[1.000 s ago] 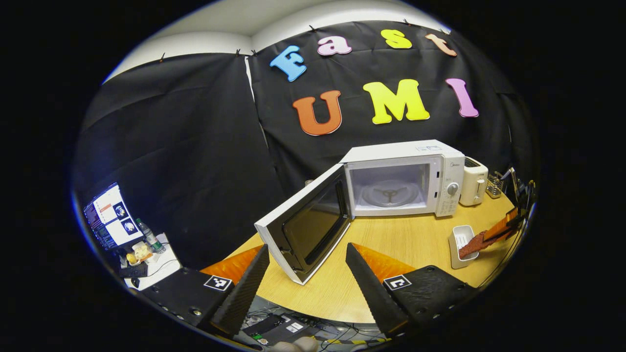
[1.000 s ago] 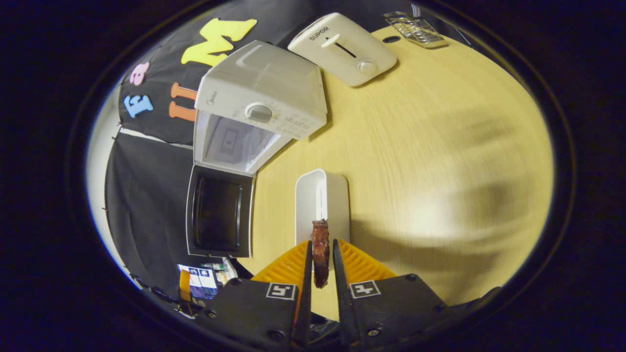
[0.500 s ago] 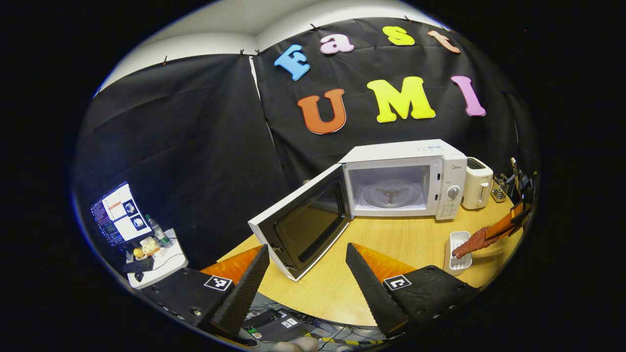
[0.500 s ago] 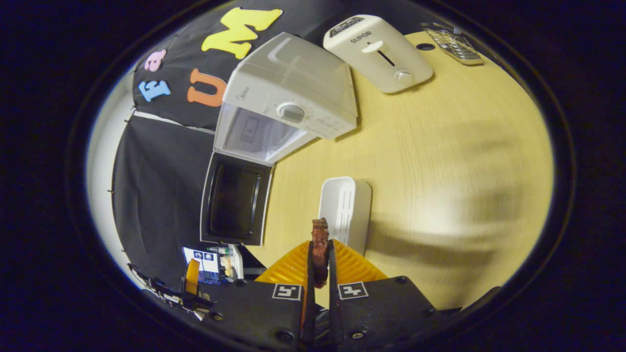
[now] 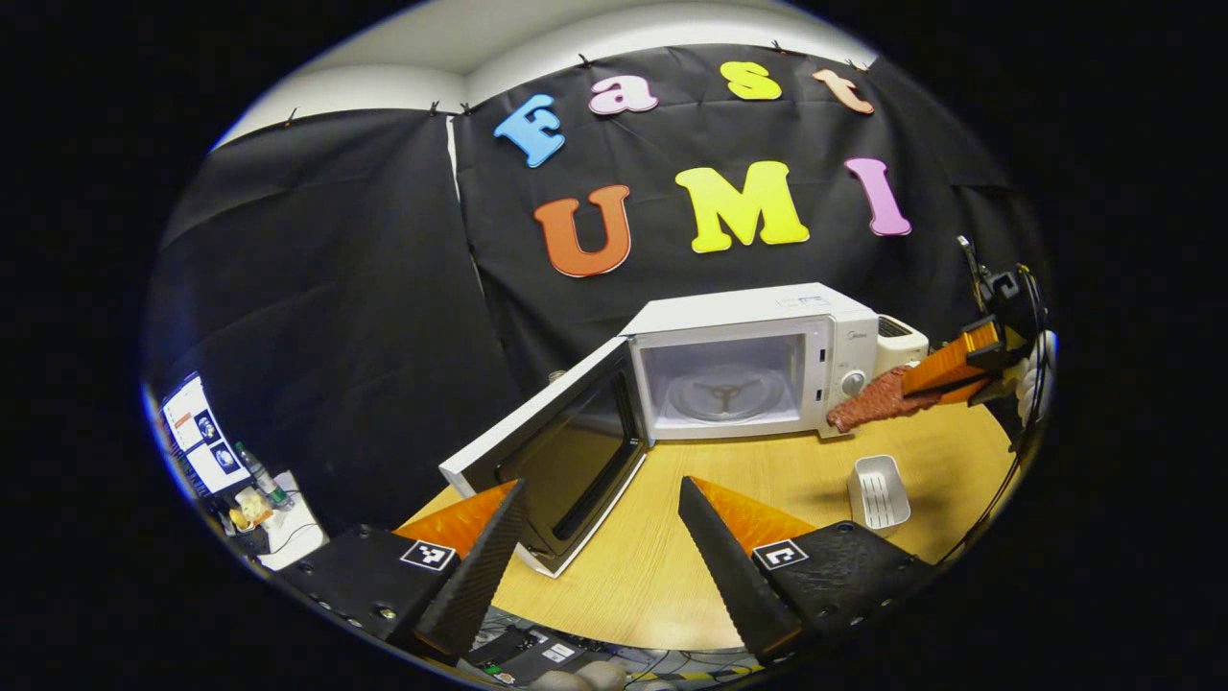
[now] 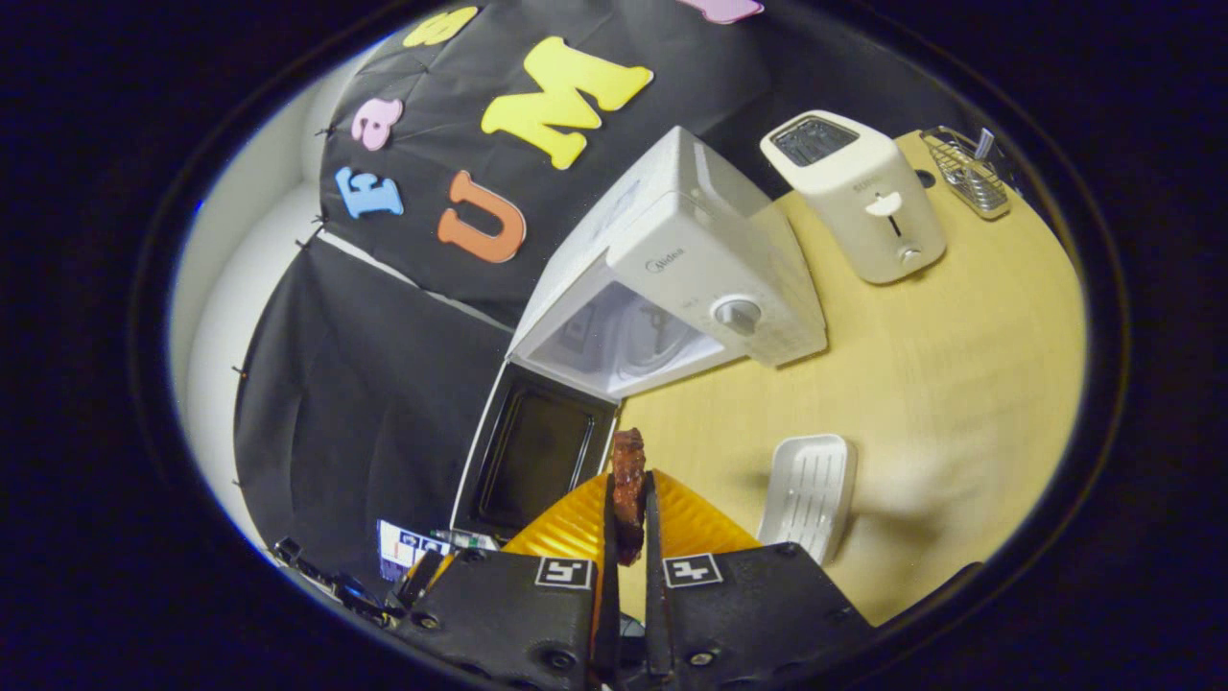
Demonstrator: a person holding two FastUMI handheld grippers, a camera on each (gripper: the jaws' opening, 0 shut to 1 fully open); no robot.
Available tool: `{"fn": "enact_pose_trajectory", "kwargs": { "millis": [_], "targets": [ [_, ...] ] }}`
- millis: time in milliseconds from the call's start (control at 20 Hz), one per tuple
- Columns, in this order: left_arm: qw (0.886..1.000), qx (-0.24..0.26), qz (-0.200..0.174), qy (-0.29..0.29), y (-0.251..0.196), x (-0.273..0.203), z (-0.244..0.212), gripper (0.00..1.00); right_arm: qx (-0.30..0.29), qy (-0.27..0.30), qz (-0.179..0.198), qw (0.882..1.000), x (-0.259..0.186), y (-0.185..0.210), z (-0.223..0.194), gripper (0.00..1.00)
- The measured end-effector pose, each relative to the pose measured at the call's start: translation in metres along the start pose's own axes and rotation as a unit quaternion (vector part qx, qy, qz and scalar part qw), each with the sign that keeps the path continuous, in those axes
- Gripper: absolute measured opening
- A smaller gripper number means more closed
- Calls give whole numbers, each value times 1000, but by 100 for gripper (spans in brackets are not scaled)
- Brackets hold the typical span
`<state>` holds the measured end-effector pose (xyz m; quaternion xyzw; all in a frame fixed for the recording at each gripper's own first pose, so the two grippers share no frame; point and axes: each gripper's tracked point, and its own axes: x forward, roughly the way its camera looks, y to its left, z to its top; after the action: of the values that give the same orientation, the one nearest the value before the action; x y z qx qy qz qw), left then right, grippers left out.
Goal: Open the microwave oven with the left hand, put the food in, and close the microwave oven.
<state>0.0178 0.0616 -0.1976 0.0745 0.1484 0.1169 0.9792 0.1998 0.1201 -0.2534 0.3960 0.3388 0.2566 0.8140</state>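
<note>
A: Status on the food [image 6: 628, 478]?

B: Right gripper [image 6: 628, 513] has it, both fingers pinched on the lower end. It's a dark reddish strip, long axis running straight out along the fingers, tip sticking forward past them. In the left gripper view the same strip [image 5: 871, 403] hangs in the air in front of the control panel, above the table [image 5: 767, 480].

A: Where's the cavity from there?

B: Microwave [image 6: 686, 278] is ahead of the right gripper; the cavity [image 5: 721, 382] lies to the left of the food in the left gripper view. Door [image 5: 547, 451] is swung wide on its left hinge, so the mouth is clear. Turntable inside looks bare. My read: the strip has to shift sideways toward the opening, then go in tip first.

A: Left gripper?

B: Left gripper [image 5: 600, 552] is wide apart, holding nothing, low at the near table edge. The door's free edge sits between its fingers in that view, farther off, not touching. It's the nearer one to the door, so closing falls to it.

A: Clutter?

B: White tray [image 6: 808, 489] on the table, empty, just right of the right gripper. Toaster [image 6: 854, 197] right of the microwave, small wire rack [image 6: 969, 173] beyond it. Neither is in the path to the cavity, as far as I can judge.

A: Risk?

B: Grip is on one end only, so the strip may droop or clip the cavity frame on entry.
</note>
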Motion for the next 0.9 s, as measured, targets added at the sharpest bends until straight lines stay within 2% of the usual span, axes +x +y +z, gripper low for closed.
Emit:
{"fn": "enact_pose_trajectory", "kwargs": {
  "millis": [150,350,550,700,800,900],
  "targets": [
    [998,15,-61,-3,5,12,-11,97,34,-85,-22,996,43,15,7,14],
    [992,28,-123,-17,24,33,-26,96,69,-188,-39,979,122,32,11,14],
    [989,45,-132,-44,48,48,-40,96,131,-247,-46,959,213,38,19,13],
    [989,38,-132,-48,56,50,-56,97,165,-291,-50,941,258,35,39,13],
    [989,20,-140,-46,57,51,-66,97,160,-320,-78,931,280,23,52,14],
    [989,5,-141,-32,61,52,-80,96,153,-331,-103,926,297,11,58,14]
  ]
}}
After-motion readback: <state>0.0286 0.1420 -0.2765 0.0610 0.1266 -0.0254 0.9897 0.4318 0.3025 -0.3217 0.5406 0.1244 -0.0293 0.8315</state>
